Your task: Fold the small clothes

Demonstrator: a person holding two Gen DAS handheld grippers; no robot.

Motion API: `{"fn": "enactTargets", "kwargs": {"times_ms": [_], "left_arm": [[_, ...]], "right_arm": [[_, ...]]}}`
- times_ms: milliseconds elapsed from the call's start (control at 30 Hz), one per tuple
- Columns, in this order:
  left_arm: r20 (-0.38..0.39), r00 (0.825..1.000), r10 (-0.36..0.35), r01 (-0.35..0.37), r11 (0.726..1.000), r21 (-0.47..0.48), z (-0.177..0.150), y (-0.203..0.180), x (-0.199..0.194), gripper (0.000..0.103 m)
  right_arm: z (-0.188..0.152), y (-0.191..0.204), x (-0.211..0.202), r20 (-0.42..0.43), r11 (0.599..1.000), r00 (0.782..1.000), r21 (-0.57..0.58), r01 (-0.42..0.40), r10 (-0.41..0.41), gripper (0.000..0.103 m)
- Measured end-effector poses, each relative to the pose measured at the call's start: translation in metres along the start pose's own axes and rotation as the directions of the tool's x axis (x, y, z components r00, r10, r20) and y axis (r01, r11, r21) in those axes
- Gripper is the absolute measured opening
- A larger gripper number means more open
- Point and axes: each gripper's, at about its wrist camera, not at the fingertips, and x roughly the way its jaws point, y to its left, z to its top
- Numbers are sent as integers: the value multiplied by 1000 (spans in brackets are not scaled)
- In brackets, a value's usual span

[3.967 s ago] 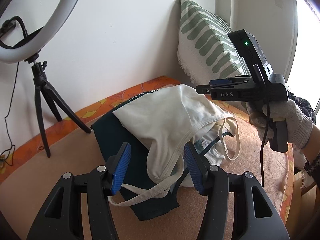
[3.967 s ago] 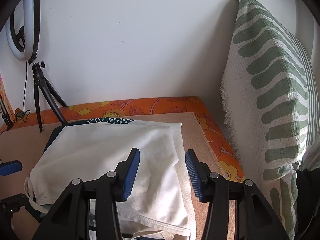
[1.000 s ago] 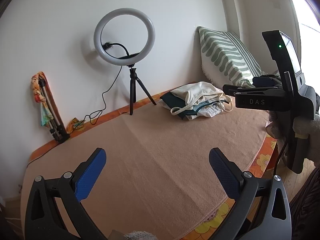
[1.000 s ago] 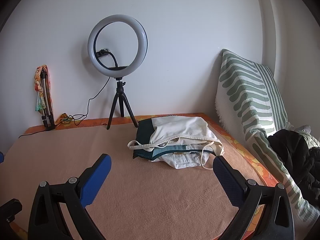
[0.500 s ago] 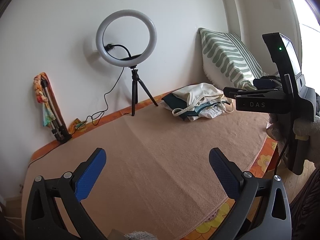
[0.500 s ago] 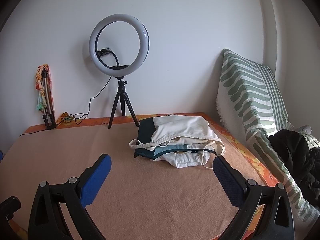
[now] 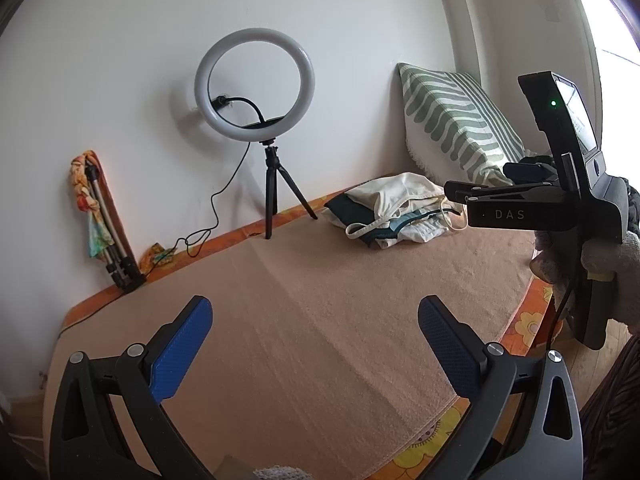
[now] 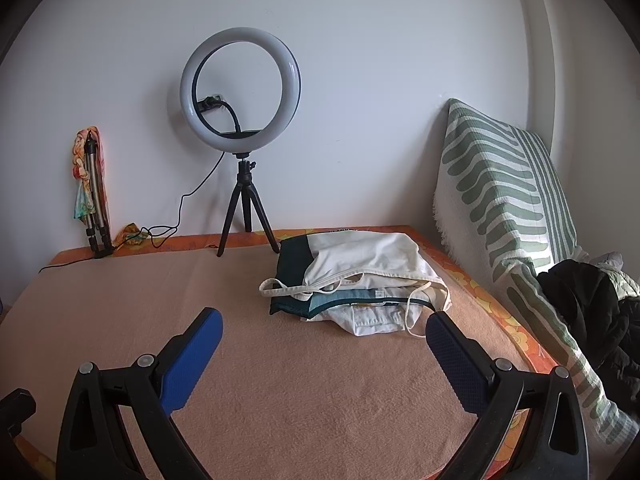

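Fuzzy peach blanket bears soft folded clothes; both hand-held grippers gape wide, empty.

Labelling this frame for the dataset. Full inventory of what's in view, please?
stack of folded clothes: 1 pile, cream top over dark teal and white pieces, far right of the blanket
blanket: 1, peach, covering the bed
orange floral sheet: 1, showing at the blanket's edges
ring light: 1, white, on a black tripod by the wall
folded tripod: 1, silver, wrapped in colourful cloth, leaning on the wall at left
pillow: 1, white with green stripes, upright at right
dark jacket: 1, black, beside the pillow
left gripper: blue pads, open, empty
right gripper: blue pads, open, empty
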Motion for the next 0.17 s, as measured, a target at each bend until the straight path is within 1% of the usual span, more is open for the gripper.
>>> {"fn": "enactTargets", "kwargs": {"times_ms": [167], "left_arm": [[2, 1000, -6, 6, 1000, -1, 1, 0, -1, 102]], "right_arm": [[0, 1, 1, 2, 1000, 1000, 1, -6, 6, 103]]}}
